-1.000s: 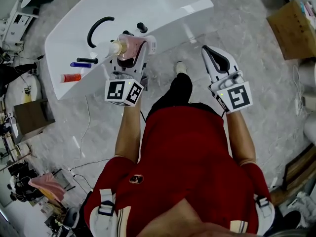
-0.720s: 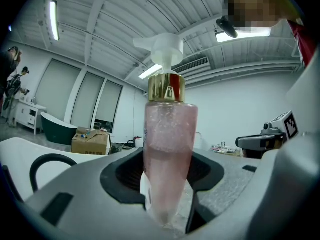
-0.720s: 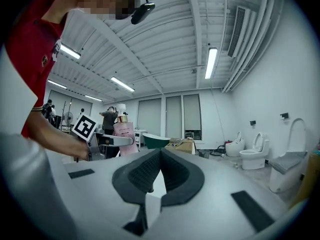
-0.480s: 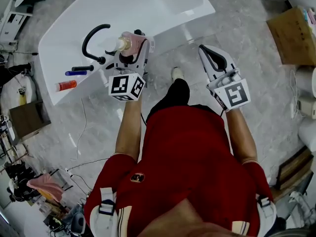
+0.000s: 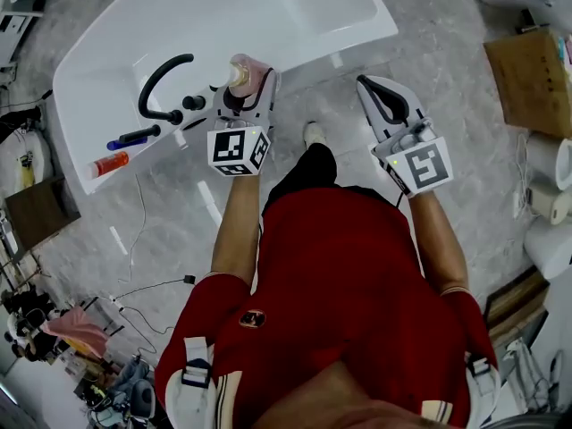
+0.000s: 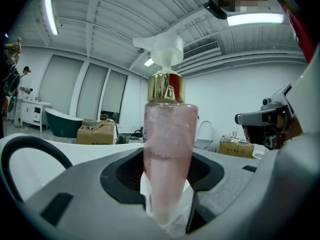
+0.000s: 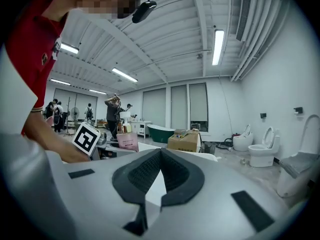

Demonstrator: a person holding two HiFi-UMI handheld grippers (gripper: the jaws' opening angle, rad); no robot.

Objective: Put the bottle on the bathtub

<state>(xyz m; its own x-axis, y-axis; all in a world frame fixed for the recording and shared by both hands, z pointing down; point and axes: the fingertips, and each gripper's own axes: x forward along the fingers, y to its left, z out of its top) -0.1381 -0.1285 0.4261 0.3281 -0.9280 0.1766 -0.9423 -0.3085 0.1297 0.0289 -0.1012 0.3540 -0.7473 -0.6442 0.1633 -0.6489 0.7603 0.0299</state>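
A pink pump bottle [image 5: 239,76] with a gold collar and white pump stands upright in my left gripper [image 5: 246,80], which is shut on its lower body. In the left gripper view the bottle [image 6: 165,149] fills the middle between the jaws of the left gripper [image 6: 164,194]. It hangs over the near rim of the white bathtub [image 5: 295,16], just right of the black faucet [image 5: 159,83]. My right gripper [image 5: 368,86] is over the floor beside the tub's right end. In its own view the right gripper [image 7: 161,156] is shut with nothing in it.
On the tub's rim lie a black knob [image 5: 189,103], a blue tube [image 5: 132,138] and a red tube [image 5: 109,164]. A cardboard box [image 5: 527,70] stands at the right, a cable [image 5: 138,231] runs over the floor at the left, and my shoe [image 5: 313,134] is near the tub.
Both grippers have moved forward toward the tub. The bottle has come lower and further over the rim, closer to the faucet. Neither gripper's jaws have changed.
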